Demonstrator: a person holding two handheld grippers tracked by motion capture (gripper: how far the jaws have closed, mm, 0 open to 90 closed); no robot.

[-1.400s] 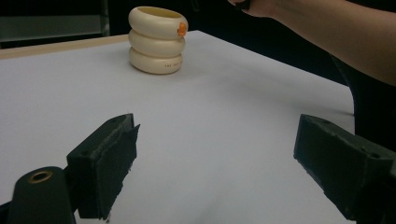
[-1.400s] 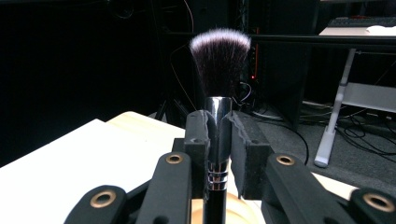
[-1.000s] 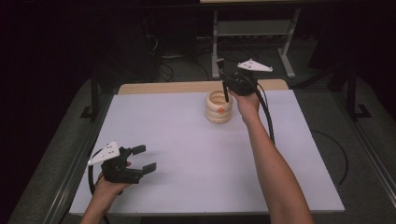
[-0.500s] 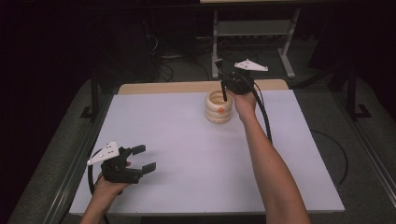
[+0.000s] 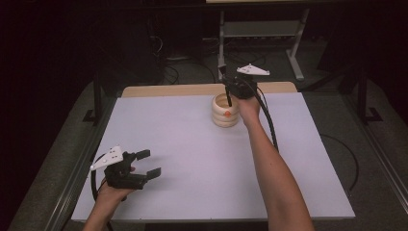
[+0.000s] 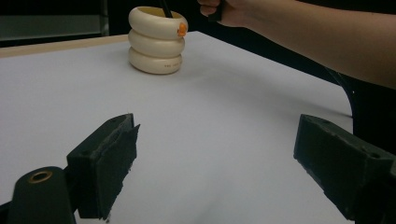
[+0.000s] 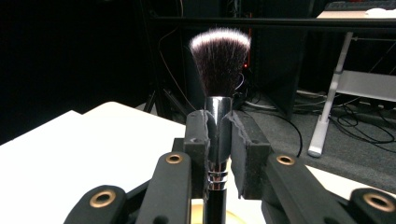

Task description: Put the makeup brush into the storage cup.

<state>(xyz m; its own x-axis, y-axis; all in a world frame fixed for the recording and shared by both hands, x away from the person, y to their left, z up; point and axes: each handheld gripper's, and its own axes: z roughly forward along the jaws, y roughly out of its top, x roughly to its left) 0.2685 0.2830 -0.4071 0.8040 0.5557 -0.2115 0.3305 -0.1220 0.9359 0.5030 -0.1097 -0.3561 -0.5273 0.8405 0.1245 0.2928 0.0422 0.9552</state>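
A cream ribbed cup [image 5: 226, 111] [image 6: 158, 39], shaped like three stacked rings with an orange dot, stands at the back middle of the white table [image 5: 192, 144]. My right gripper [image 5: 231, 86] [image 7: 218, 140] hovers just above it, shut on the chrome ferrule of an upright makeup brush [image 7: 219, 60]. The dark, white-tipped bristles point up, and the black handle [image 6: 166, 7] reaches down into the cup. At the near left, my left gripper [image 5: 148, 163] [image 6: 215, 163] rests low over the table, open, with nothing between its jaws.
The person's right forearm [image 5: 269, 163] stretches across the table's right middle toward the cup. A wooden strip [image 5: 168, 90] edges the back of the table. Beyond it are a metal stand [image 5: 298, 48] and loose cables [image 5: 178, 72] on the dark floor.
My right gripper has shifted slightly left with the brush still in it. The left gripper and the cup have not moved.
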